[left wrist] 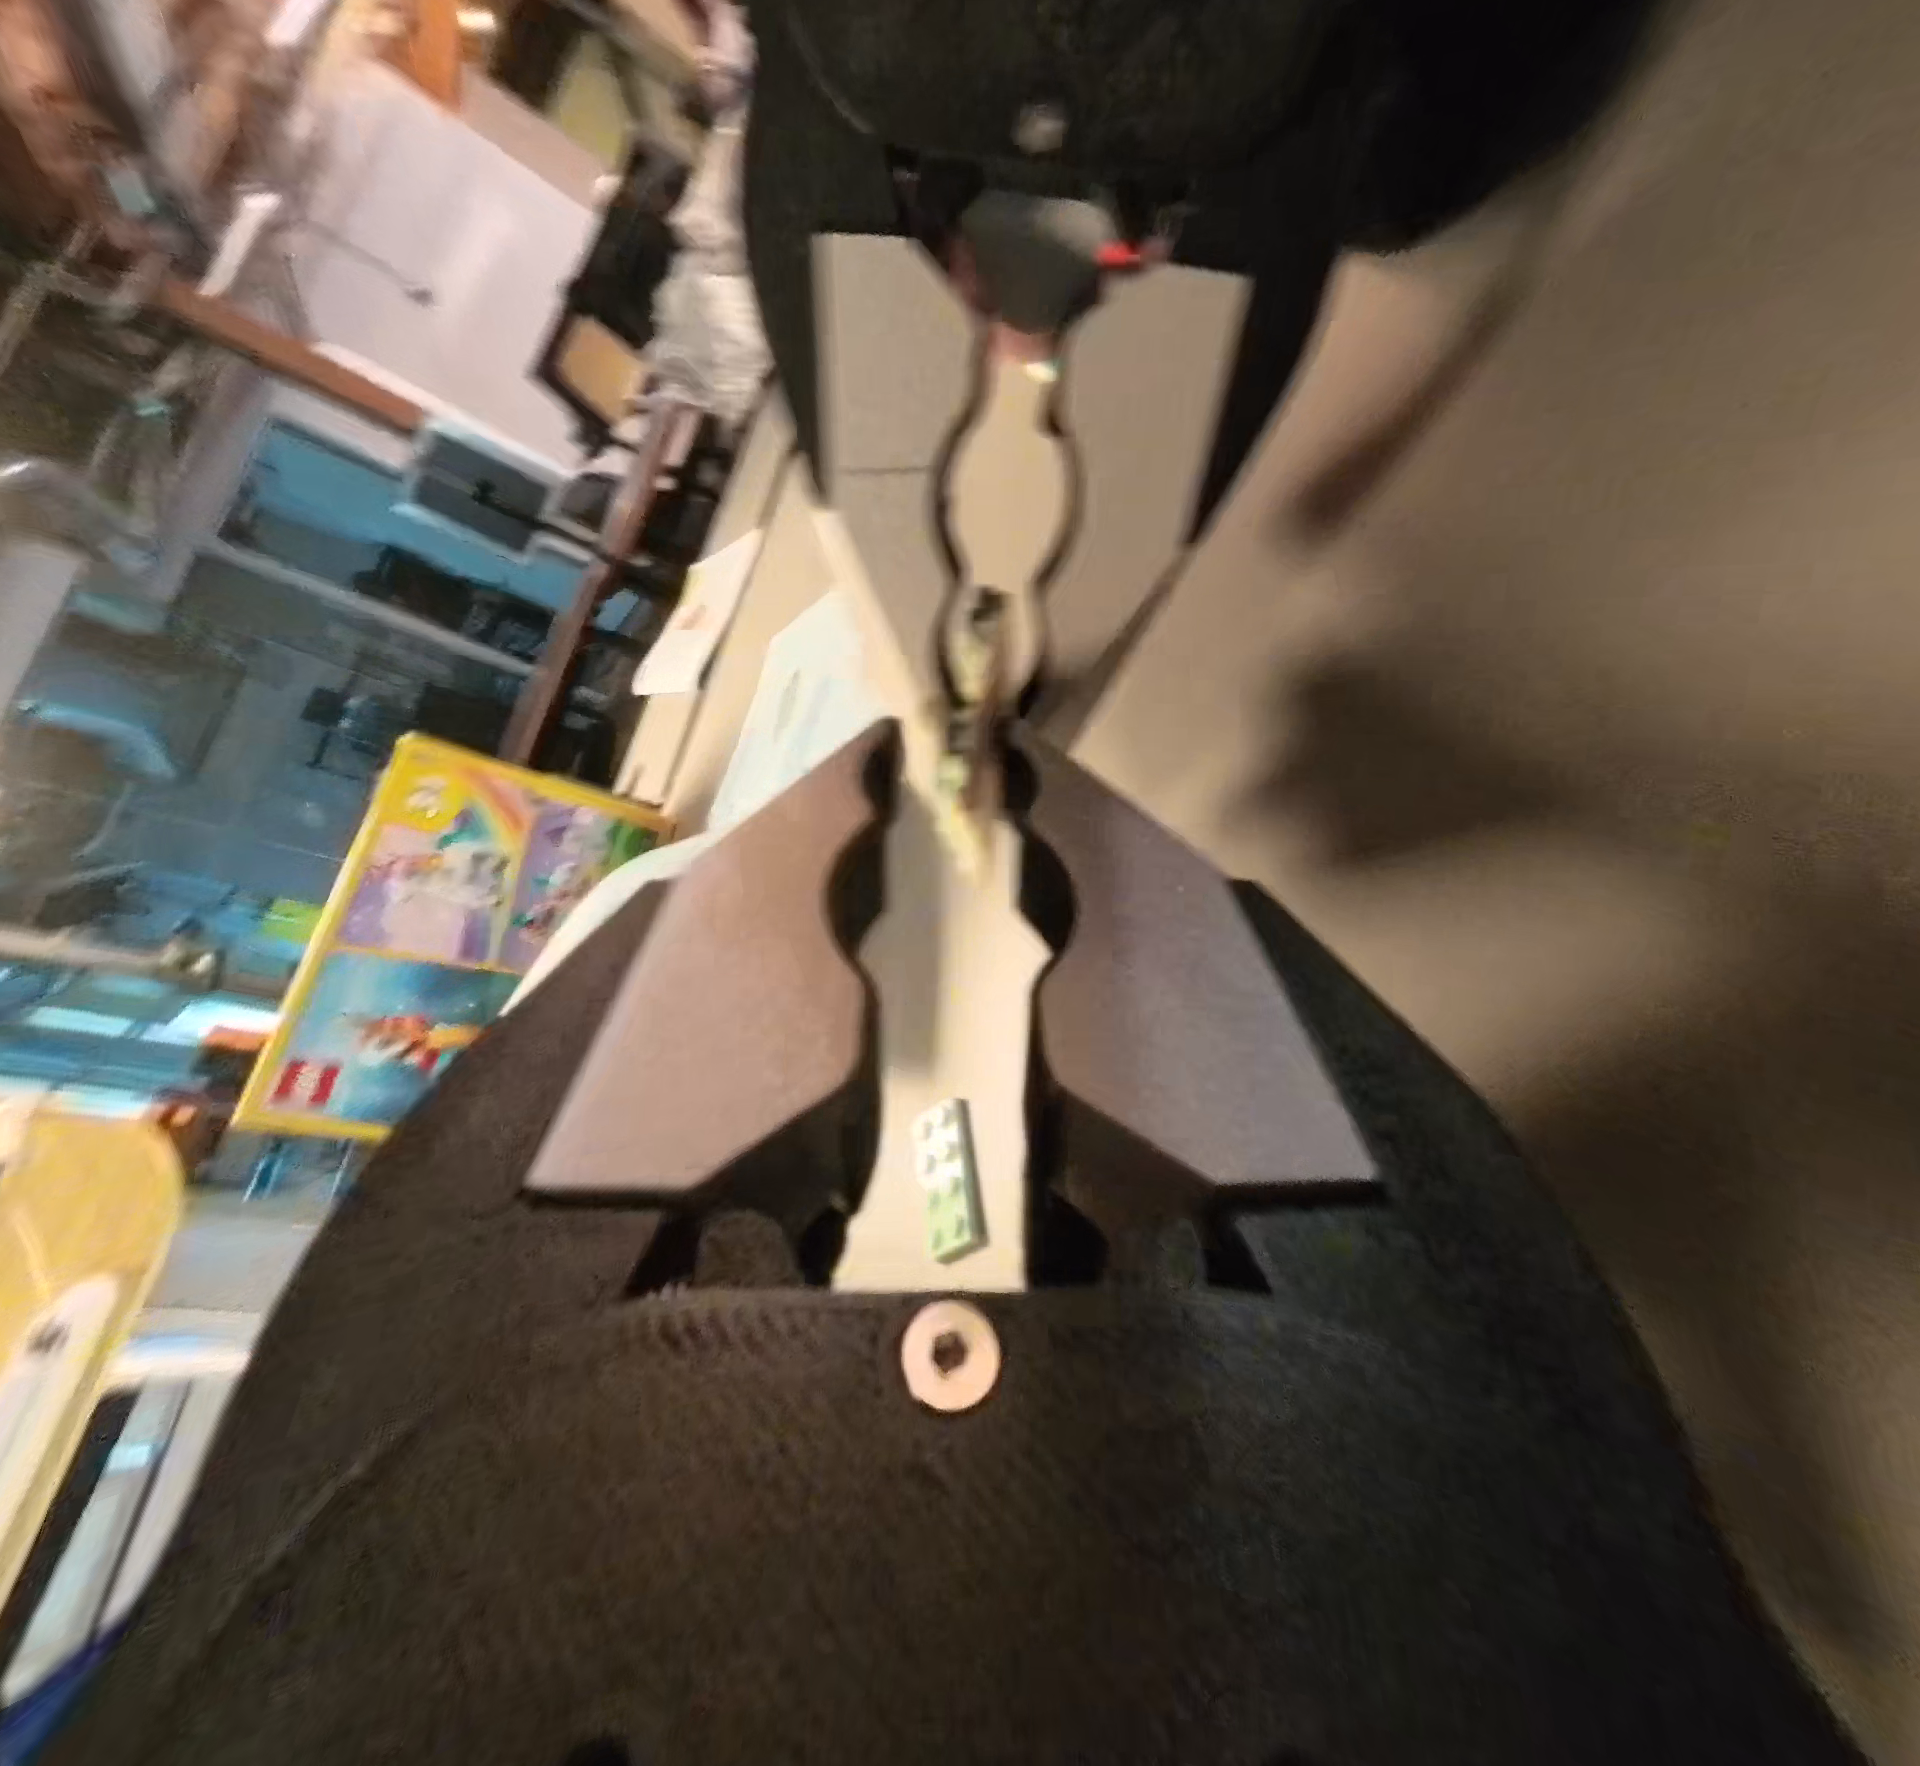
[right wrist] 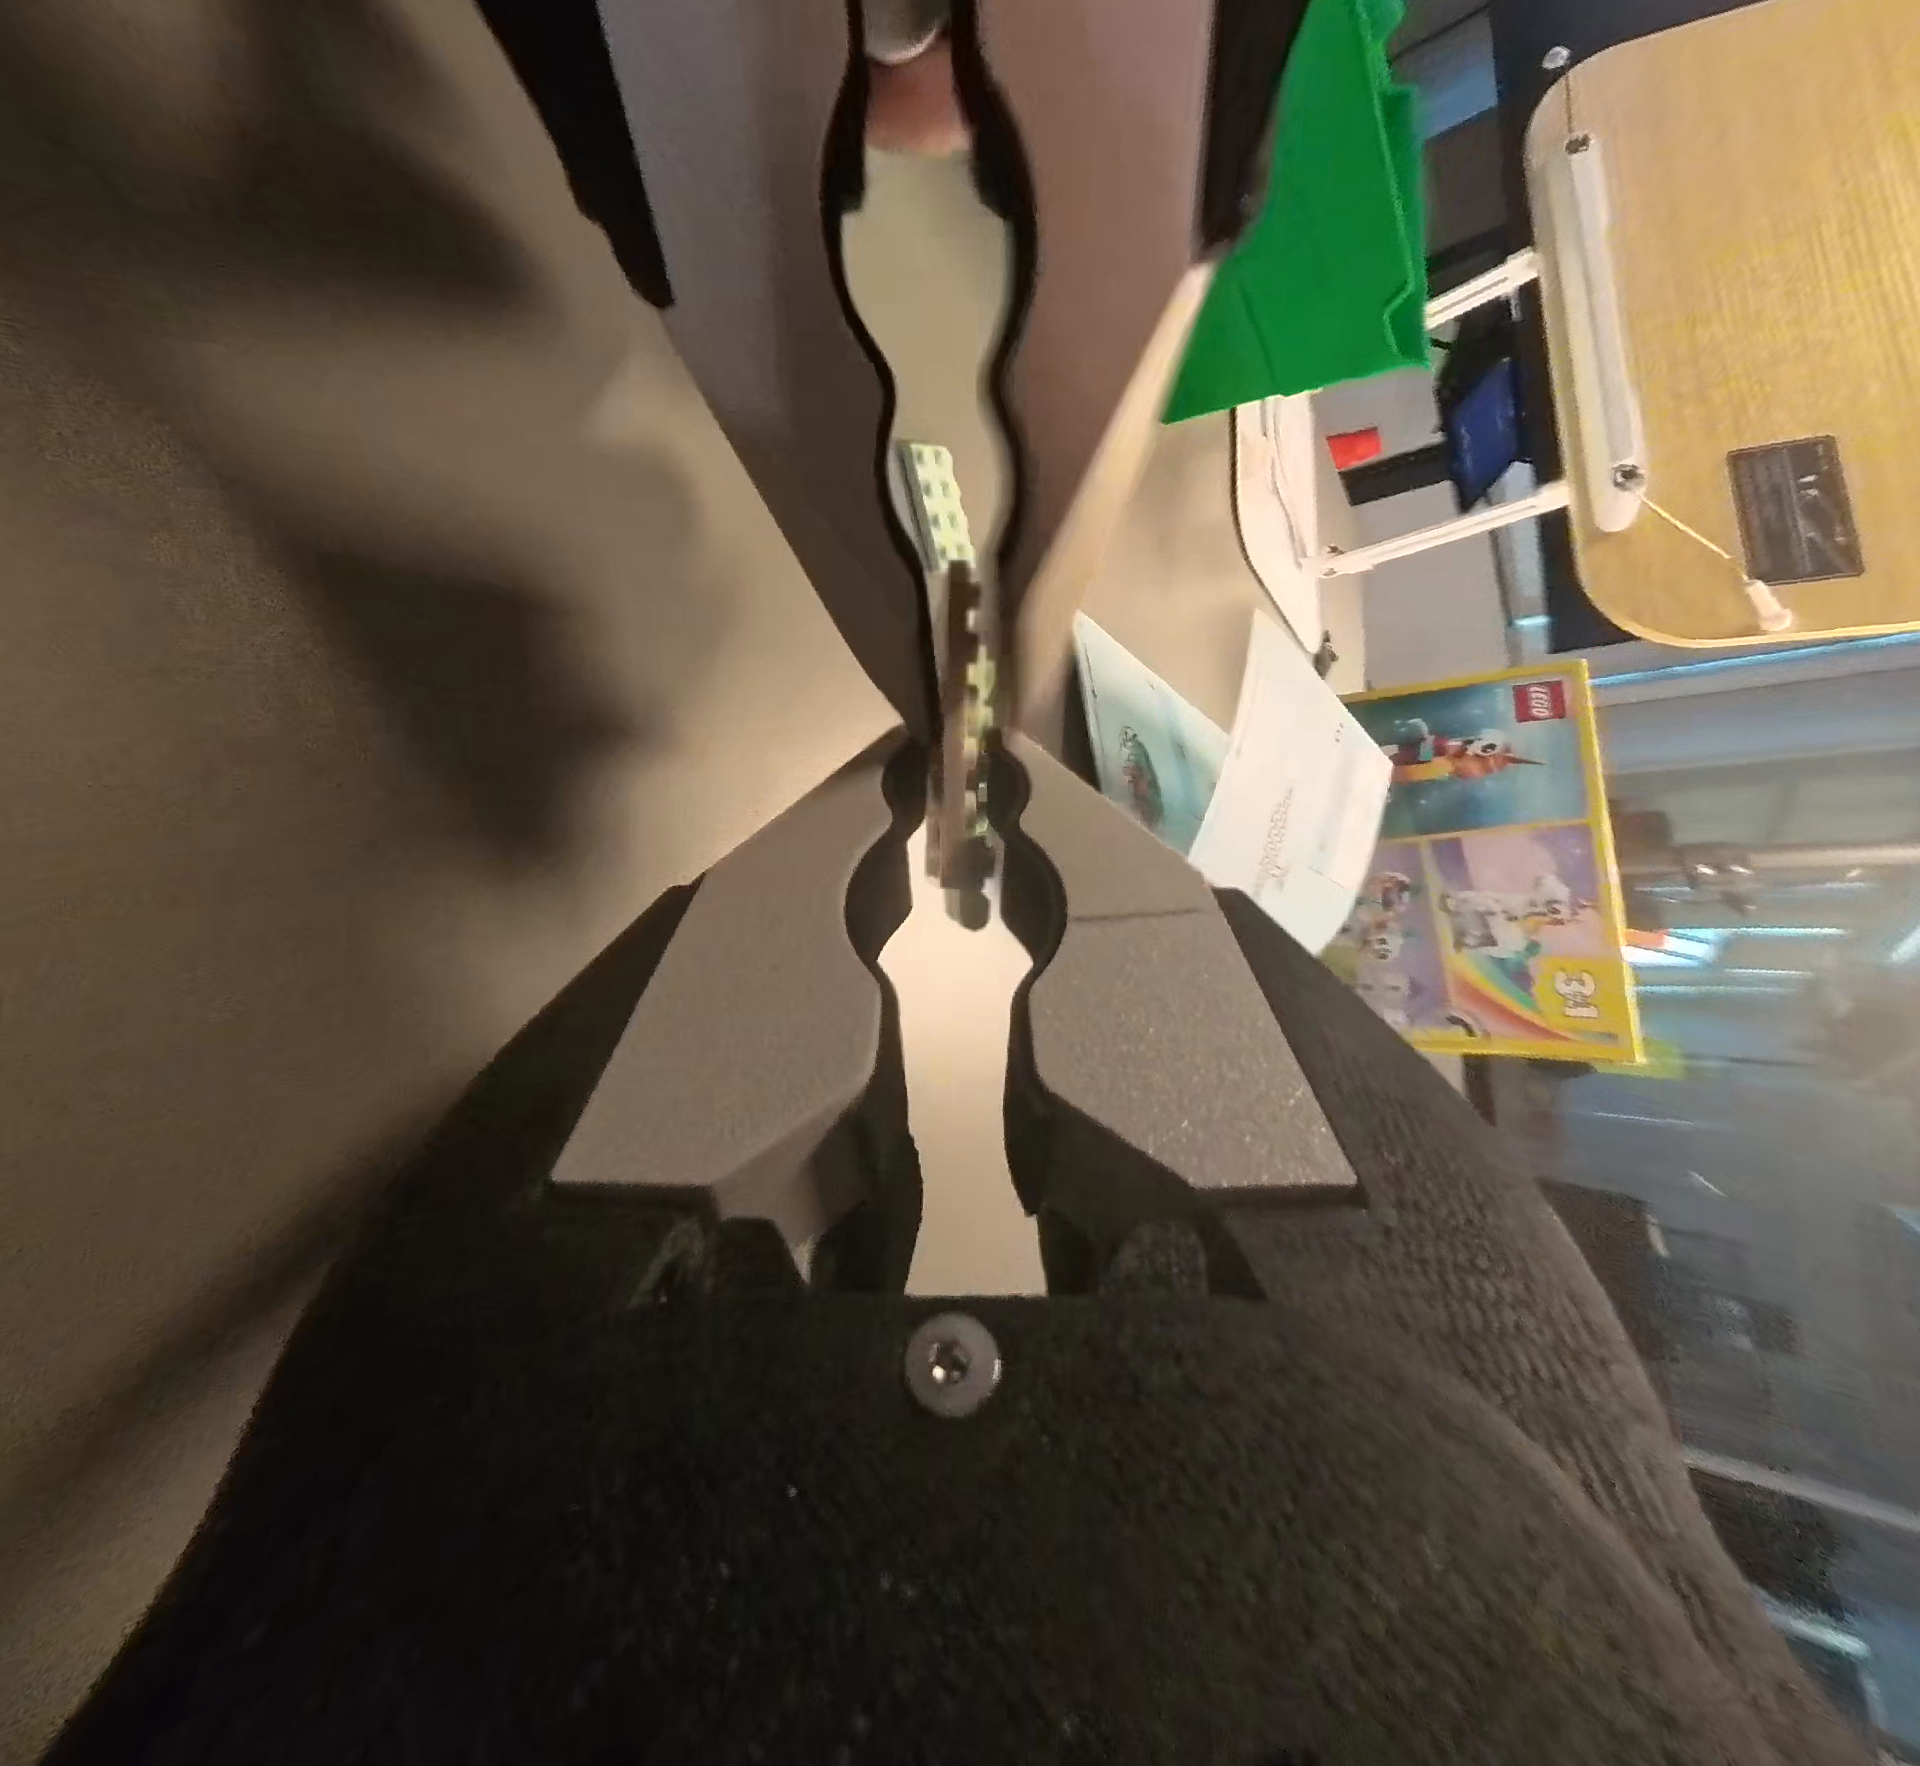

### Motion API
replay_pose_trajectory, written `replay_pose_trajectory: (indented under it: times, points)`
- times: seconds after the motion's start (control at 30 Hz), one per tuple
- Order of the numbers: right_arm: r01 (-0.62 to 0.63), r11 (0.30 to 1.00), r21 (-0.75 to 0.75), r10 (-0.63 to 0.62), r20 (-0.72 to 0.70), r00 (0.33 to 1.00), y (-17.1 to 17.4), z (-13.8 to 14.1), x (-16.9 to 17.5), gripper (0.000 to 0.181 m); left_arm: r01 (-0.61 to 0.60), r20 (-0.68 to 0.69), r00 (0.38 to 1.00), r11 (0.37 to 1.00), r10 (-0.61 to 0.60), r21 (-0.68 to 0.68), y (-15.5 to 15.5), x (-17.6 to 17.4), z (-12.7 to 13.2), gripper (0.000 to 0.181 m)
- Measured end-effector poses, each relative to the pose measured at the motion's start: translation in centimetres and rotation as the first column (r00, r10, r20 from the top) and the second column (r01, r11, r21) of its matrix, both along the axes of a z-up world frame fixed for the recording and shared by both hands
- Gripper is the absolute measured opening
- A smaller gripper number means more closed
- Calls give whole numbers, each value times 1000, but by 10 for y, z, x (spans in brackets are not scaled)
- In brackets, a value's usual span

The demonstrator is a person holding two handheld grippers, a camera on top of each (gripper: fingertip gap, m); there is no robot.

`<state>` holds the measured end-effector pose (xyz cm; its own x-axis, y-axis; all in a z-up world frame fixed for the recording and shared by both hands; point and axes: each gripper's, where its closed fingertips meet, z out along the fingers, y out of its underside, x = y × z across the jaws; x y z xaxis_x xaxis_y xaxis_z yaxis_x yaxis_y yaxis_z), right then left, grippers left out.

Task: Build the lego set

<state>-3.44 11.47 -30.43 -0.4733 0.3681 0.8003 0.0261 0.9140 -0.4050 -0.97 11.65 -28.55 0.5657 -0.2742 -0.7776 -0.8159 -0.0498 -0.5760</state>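
Two grippers meet tip to tip at frame centre: the left gripper [left wrist: 961, 750] and right gripper [right wrist: 961, 760] both pinch one thin lego assembly [right wrist: 966, 781]. Lower down, a loose pale green plate [left wrist: 951, 1181] lies on the table [left wrist: 1558, 781]; the yellow lego box [right wrist: 1496, 885] stands at right.

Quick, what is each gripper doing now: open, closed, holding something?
Left gripper: closed on the lego assembly.
Right gripper: closed on the same lego assembly.

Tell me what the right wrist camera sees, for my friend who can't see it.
Two grippers meet tip to tip, the right gripper below and the left gripper above, both pinching one thin stack of Lego plates in their jaws. To the right a yellow Lego box and papers lie on the table.
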Motion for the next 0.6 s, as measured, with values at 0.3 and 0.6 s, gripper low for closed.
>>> replay_pose_trajectory:
  times: [0.3,0.6]
  points:
    - [-30,990,-141,35,37,999,-2,-1,5,8,36,38,999,992,-32,-123,-2,-2,-24,45]
    - [2,978,-208,17,89,996,1,-7,6,8,-23,-101,995,993,11,-116,5,-10,-26,15]
